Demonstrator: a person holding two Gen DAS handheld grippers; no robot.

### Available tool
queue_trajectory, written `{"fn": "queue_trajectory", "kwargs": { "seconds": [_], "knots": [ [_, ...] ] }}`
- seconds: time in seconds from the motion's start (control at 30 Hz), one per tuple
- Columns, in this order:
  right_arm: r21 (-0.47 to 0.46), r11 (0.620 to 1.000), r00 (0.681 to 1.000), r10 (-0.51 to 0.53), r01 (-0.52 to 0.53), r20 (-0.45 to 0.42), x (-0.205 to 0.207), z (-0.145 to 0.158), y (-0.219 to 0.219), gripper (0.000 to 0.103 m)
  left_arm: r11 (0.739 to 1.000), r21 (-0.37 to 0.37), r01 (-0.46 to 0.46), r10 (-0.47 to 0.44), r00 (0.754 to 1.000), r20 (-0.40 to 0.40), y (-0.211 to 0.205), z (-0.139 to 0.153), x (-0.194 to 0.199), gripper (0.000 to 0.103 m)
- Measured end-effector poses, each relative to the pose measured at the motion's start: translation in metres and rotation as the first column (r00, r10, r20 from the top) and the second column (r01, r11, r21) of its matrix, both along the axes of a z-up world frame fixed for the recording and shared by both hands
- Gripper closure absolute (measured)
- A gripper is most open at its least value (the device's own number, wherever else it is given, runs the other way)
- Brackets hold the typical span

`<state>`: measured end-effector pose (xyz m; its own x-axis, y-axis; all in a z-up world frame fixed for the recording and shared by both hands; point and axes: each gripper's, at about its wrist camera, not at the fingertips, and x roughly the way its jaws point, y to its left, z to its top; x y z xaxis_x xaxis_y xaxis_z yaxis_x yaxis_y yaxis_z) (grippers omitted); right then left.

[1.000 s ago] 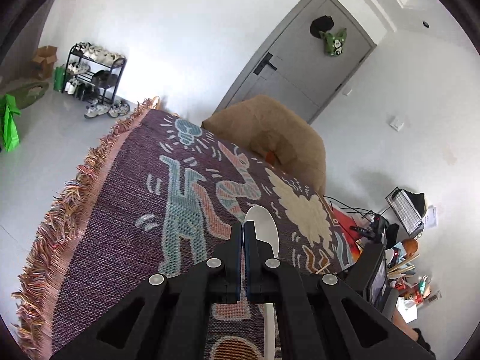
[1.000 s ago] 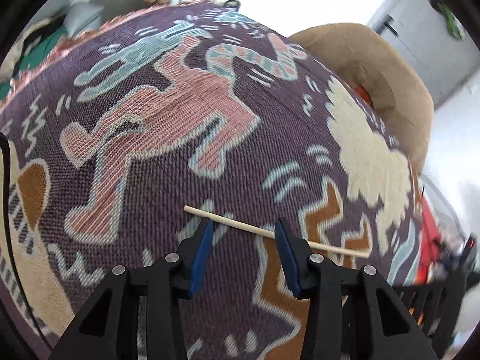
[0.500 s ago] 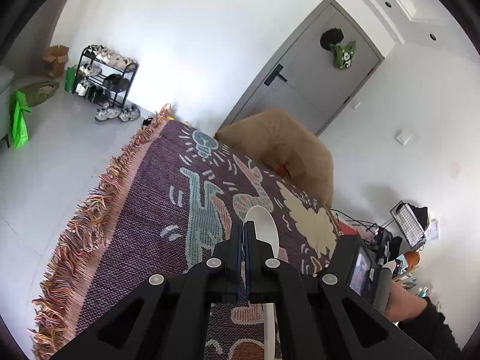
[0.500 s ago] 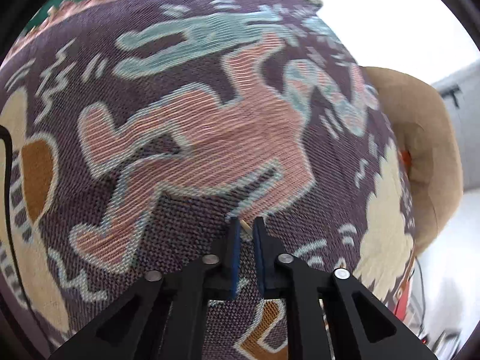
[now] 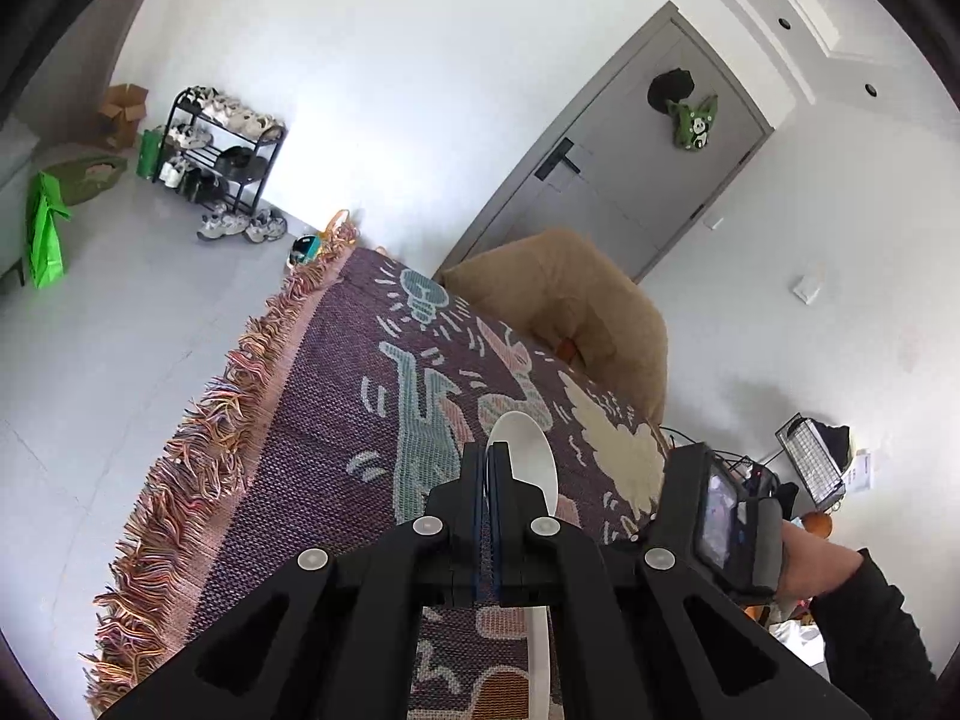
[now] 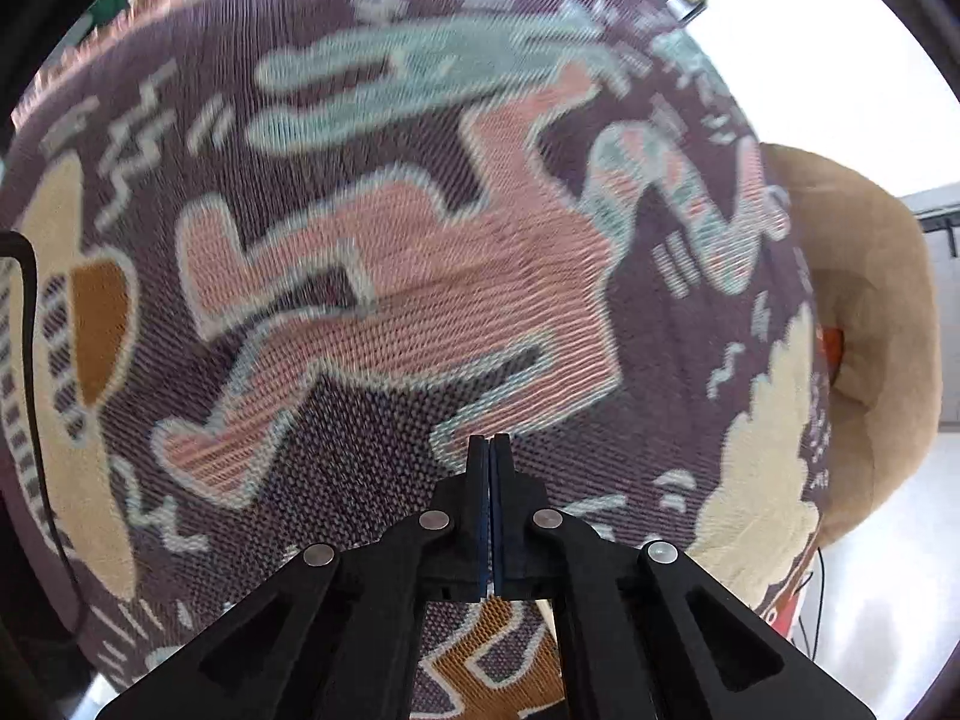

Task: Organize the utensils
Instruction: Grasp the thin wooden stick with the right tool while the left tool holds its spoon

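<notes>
Left gripper (image 5: 487, 456) together on white plastic spoon (image 5: 528, 450), frame centre; thin grip may let it pivot. Right gripper (image 6: 489, 450) together, apparently empty.

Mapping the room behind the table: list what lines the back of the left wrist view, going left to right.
Green bag → cardboard box → shoe rack → grey door → wall switch → wire basket.

A purple patterned cloth (image 5: 312, 450) is covering the counter — beyond its far edge a tan armchair (image 5: 570, 306) is sitting, a grey door (image 5: 618, 180) standing behind, a shoe rack (image 5: 222, 150) standing far left.
</notes>
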<state>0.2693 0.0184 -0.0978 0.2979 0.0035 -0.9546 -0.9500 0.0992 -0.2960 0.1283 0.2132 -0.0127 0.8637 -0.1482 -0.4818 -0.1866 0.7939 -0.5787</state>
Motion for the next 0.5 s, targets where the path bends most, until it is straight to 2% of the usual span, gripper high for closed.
{"fn": "queue_trajectory", "kwargs": {
  "seconds": [0.17,0.23,0.33,0.37,0.4,0.43,0.5],
  "knots": [
    [0.155,0.988,0.998,-0.031,0.021,0.061,-0.012,0.048,-0.01,0.102,1.0,0.01,0.008,-0.008,1.0,0.016,-0.008,0.009,0.001,0.103],
    [0.173,0.985,0.997,-0.025,0.011,0.079,-0.023,0.058,-0.014,0.102,1.0,0.015,0.014,-0.014,1.0,0.022,-0.012,0.012,0.002,0.103],
    [0.096,0.994,0.994,-0.066,0.058,0.083,-0.023,0.046,-0.016,0.099,1.0,0.007,0.022,-0.022,0.999,0.024,-0.019,0.015,0.005,0.102],
    [0.056,0.996,0.993,-0.081,0.076,0.088,-0.021,0.036,-0.015,0.093,1.0,0.005,0.024,-0.024,0.999,0.027,-0.02,0.015,0.004,0.102],
    [0.039,0.996,0.992,-0.082,0.078,0.093,-0.019,0.031,-0.016,0.082,1.0,0.006,0.025,-0.025,0.999,0.031,-0.022,0.017,0.003,0.102],
    [0.026,0.997,0.993,-0.075,0.073,0.09,-0.019,0.026,-0.015,0.078,1.0,0.009,0.024,-0.025,0.999,0.035,-0.023,0.018,0.002,0.102],
    [0.02,0.998,0.997,-0.067,0.066,0.048,-0.016,0.019,-0.017,0.078,1.0,0.021,0.022,-0.023,0.999,0.039,-0.024,0.018,0.0,0.102]
  ]
}}
